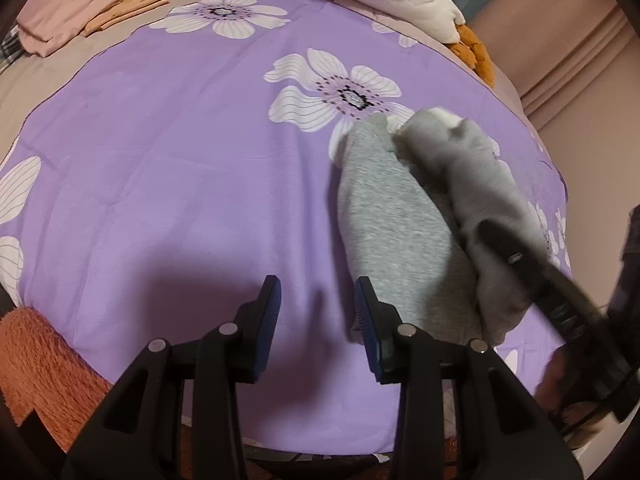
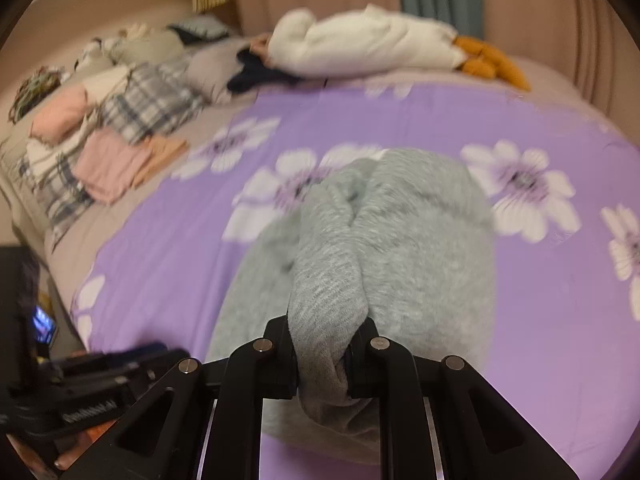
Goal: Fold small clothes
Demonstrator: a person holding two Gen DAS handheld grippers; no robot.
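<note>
Grey and soft, the small garment (image 2: pixel 360 240) lies on the purple flowered sheet (image 1: pixel 180 160). My right gripper (image 2: pixel 322 354) is pinching a bunched fold of the cloth between its jaws. That fold is lifted up off the sheet. From the left wrist camera I see part of the garment lying flat, near and to the right, and the lifted part hanging over it from the blurry right gripper at the right edge.

My left gripper (image 1: pixel 318 328) has its jaws spread apart, with only purple sheet between them. One of its blue pads (image 1: pixel 370 332) is just beside the near left edge of the grey cloth, but I cannot tell if it touches.

Far off on the left lies a stack of folded clothes (image 2: pixel 120 160), pink and orange, with some plaid fabric (image 2: pixel 148 108) beside it. A white plush toy (image 2: pixel 360 44) with orange feet lies at the far end of the bed. Something fluffy and orange (image 1: pixel 44 364) shows at the near left corner.
</note>
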